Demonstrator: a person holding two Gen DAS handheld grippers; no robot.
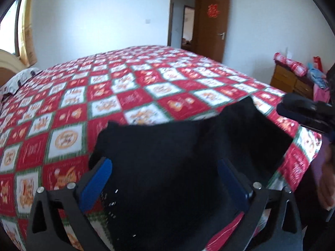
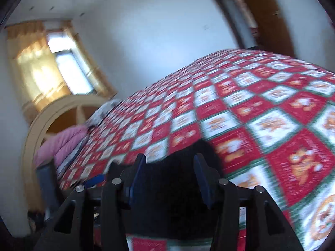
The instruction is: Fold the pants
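Observation:
Black pants (image 1: pixel 178 146) lie bunched on the red-and-white checked quilt (image 1: pixel 125 87) at the bed's near edge. My left gripper (image 1: pixel 163 163) stands wide open over them, and its blue pads (image 1: pixel 98 179) sit either side of the cloth without pressing on it. The right gripper (image 1: pixel 303 115) reaches in from the right edge of the left wrist view, above the pants' right side. In the right wrist view the right gripper (image 2: pixel 170 158) has its fingers apart, with dark pants cloth (image 2: pixel 178 198) filling the gap and below. The pads do not visibly pinch it. Both views are blurred.
The quilt (image 2: pixel 251 115) covers the whole bed. A wooden headboard (image 2: pixel 41 125) and a pink blanket (image 2: pixel 62 144) are at the head end. A brown door (image 1: pixel 211 25) stands open beyond the bed. A dresser (image 1: pixel 286 79) with bags stands at the right. A hand (image 1: pixel 326 184) shows at the right edge.

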